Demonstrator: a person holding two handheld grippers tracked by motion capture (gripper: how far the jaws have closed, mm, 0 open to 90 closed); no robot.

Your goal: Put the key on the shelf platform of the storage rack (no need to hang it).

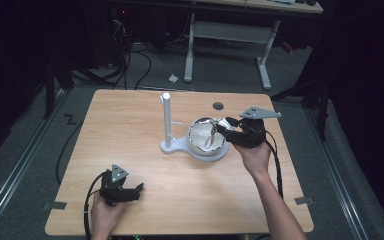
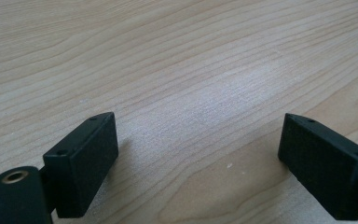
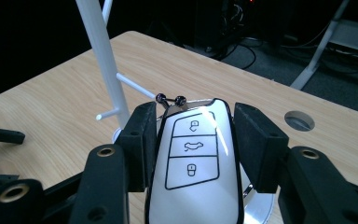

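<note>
Right gripper (image 3: 191, 135): clamped on the car key (image 3: 193, 158), held over the bowl (image 1: 206, 136) near the desk's (image 1: 130, 130) far right.
Left gripper (image 2: 198, 154): jaws spread, empty, near the front left corner.
Likely step: hanging the key on the white stand (image 1: 167, 120).
Tip: line the key's ring up with a peg (image 3: 137, 86), then slide it on level.

Tall white post (image 1: 166, 120) and shiny bowl (image 1: 205, 137) block middle of table (image 1: 130, 160). Right gripper (image 1: 224, 126) crowds bowl. Near side, left side wide open around left gripper (image 1: 139, 189).
</note>
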